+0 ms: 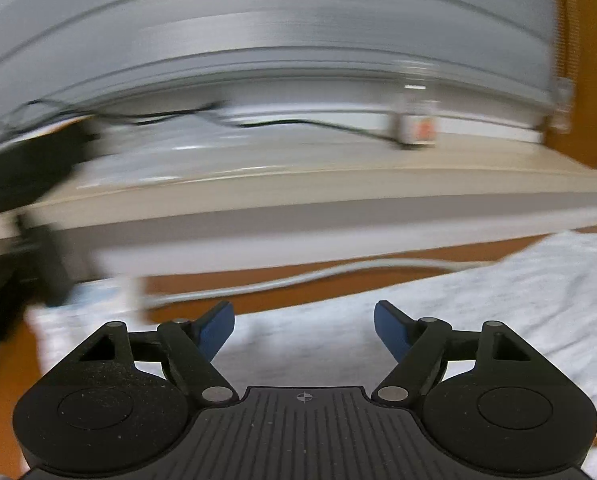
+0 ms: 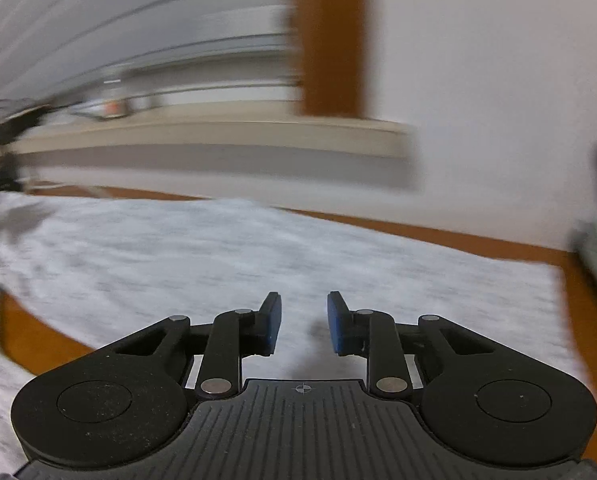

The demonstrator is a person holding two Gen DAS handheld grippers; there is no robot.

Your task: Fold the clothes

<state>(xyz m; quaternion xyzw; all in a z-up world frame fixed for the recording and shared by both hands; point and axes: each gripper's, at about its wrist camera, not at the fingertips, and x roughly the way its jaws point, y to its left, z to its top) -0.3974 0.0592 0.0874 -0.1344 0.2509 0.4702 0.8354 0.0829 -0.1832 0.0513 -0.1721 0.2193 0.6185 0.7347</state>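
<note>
A light grey heathered garment (image 1: pixel 478 292) lies spread on an orange-brown table (image 1: pixel 338 280). In the left wrist view my left gripper (image 1: pixel 304 326) is open wide and empty, just above the cloth near its far edge. In the right wrist view the same garment (image 2: pixel 218 256) fills the middle, with a sleeve-like part at the left. My right gripper (image 2: pixel 303 326) is open with a narrower gap, empty, above the cloth. Both views are motion-blurred.
Beyond the table's far edge stands a white wall with a beige ledge (image 1: pixel 338 184) and grey blinds (image 1: pixel 258 40). A dark blurred object (image 1: pixel 18 184) sits at the left. A white cable (image 1: pixel 298 280) lies on the table. A brown post (image 2: pixel 330 40) stands at the back.
</note>
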